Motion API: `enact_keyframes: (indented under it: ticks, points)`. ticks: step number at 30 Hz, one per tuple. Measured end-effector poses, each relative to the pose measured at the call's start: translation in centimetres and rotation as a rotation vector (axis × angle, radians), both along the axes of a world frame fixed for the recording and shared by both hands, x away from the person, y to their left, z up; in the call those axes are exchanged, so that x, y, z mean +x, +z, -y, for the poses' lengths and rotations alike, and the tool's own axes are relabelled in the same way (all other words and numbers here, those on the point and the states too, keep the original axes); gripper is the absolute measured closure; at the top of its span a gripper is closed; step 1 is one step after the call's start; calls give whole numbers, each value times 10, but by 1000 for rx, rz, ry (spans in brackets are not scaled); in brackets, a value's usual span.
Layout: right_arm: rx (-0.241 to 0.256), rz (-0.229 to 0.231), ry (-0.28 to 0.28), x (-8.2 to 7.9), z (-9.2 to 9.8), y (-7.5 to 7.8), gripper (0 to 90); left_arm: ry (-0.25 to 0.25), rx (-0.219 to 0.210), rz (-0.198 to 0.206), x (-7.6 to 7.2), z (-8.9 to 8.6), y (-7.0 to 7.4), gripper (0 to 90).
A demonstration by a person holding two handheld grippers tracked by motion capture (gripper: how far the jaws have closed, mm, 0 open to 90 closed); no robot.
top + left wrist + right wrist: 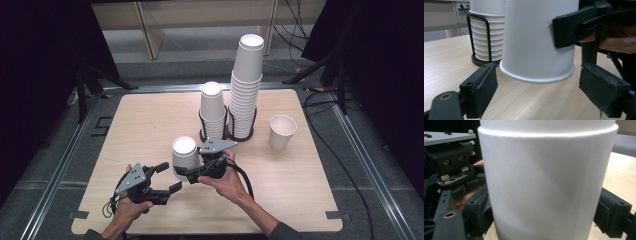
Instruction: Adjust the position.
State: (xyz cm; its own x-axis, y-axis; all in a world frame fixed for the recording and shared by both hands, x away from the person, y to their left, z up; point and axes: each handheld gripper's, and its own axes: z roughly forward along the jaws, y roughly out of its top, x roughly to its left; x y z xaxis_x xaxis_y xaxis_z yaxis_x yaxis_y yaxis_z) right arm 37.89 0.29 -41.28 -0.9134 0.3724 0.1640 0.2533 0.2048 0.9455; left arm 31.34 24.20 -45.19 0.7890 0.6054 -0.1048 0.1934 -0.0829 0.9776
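Holding an upside-down white paper cup (184, 156) above the near middle of the table (150, 120), your right gripper (192, 173) has its jaws closed on the cup's sides. In the left gripper view the cup's rolled rim hangs clear of the wood, with one black jaw of the right gripper pressed flat on its wall. In the right gripper view the cup wall sits between the two padded jaws, touching both, and a second rim line near the top suggests another cup nested there, though you cannot be sure.

Your left gripper (168, 177) sits just beside and below the cup, near the table's front edge, with its jaws spread wide. They stand on either side of the cup's rim without touching it and hold nothing.

Behind the cup, two black wire racks stand side by side on round dark bases. The nearer-left one holds a short stack of cups (212, 111); the other holds a tall stack of cups (246, 87) that rises well above it. To the right of the racks, a single cup (282, 132) stands upright and alone, open end up.
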Motion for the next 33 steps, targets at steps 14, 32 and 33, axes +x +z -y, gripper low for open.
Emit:
enact_keyframes:
  ticks: [14,32,33]
  points:
    - [-6,-21,54,-9,-21,-1,171,17,12,6,0,2,0,41]
    - [-18,-14,99,-15,-31,-4,165,11,23,12,-1,3,0,76]
    - [-13,-29,103,-15,-30,-4,164,14,24,10,-1,2,0,81]
